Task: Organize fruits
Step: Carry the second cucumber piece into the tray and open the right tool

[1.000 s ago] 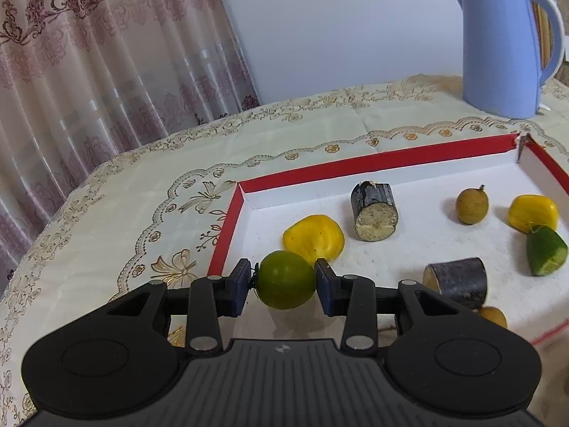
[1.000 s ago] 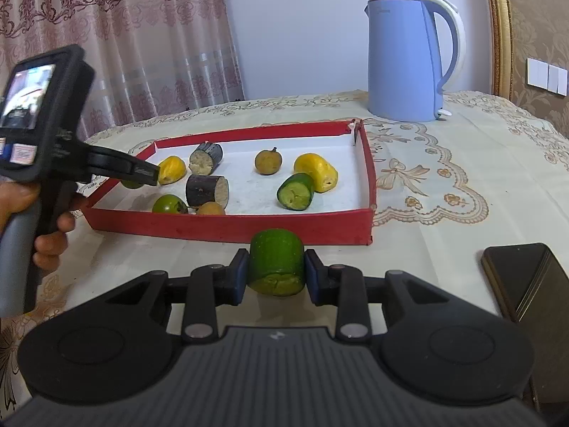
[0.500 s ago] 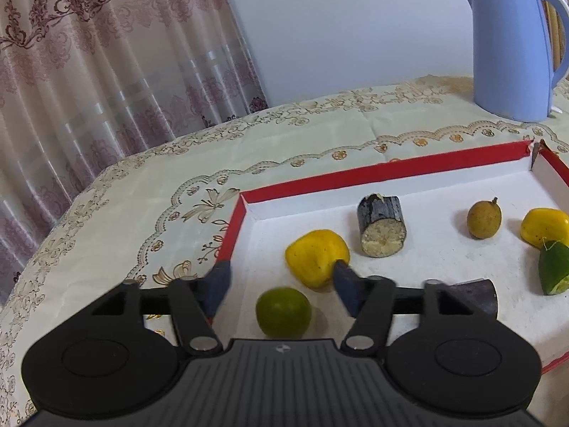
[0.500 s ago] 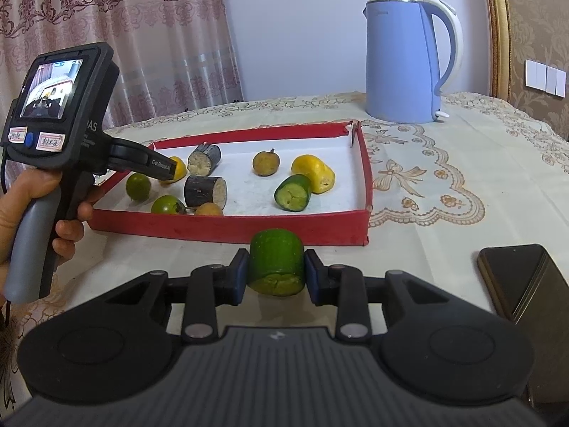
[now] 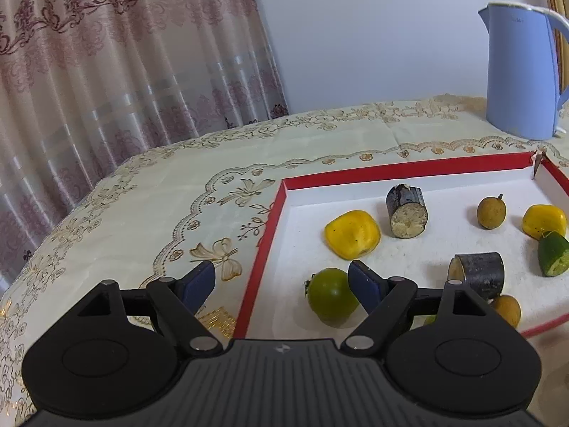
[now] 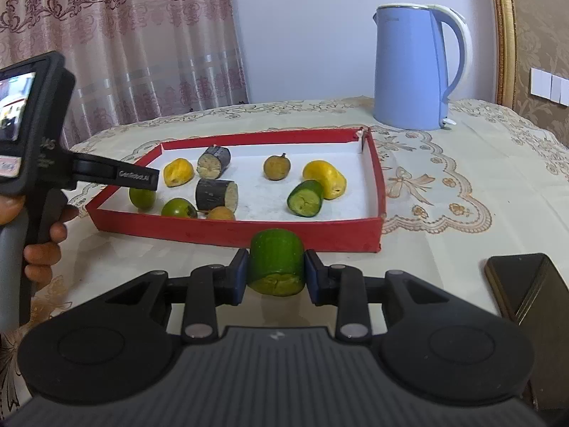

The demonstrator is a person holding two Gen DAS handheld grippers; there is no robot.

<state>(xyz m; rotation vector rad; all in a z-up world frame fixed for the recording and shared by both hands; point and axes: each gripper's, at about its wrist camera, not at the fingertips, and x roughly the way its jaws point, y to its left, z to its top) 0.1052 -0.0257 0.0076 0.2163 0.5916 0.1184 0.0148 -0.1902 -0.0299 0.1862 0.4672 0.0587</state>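
- Starting at the left of the right wrist view, a person's hand (image 6: 39, 245) is seen wrapped around the grey handle of the black left gripper (image 5: 281, 281), whose small screen faces the camera.
- Its jaws have just been opening and are spread wide; nothing is pressed between the blue pads.
- A round green lime-like fruit (image 5: 332, 293) is seen resting on the white floor of the shallow red-walled cardboard tray (image 5: 261, 245), near the tray's left wall, with the right pad in front of its right edge in the left wrist view; whether they touch cannot be told.
- Further right in the tray, a yellow bell-pepper-like piece (image 5: 352, 234), a dark-skinned cut cane stub with a pale end (image 5: 406, 210), a second dark cane stub (image 5: 478, 274), two small brown longan-like fruits (image 5: 490, 211) (image 5: 506, 310), another yellow piece (image 5: 544, 221) and a cut green cucumber chunk (image 5: 553, 258) are laid apart from one another.
- A second round green fruit (image 6: 177, 208) is visible near the tray's front wall in the right wrist view.
- In front of the tray, outside it, a short green cucumber segment (image 6: 276, 262) is clamped between the pads of the right gripper (image 6: 276, 275), held narrow around it above the cream embroidered tablecloth (image 6: 444, 185).
- Behind the tray a light blue electric kettle (image 6: 414, 67) is stood upright.
- At the far right a dark smartphone (image 6: 526, 284) is lying flat on the cloth.
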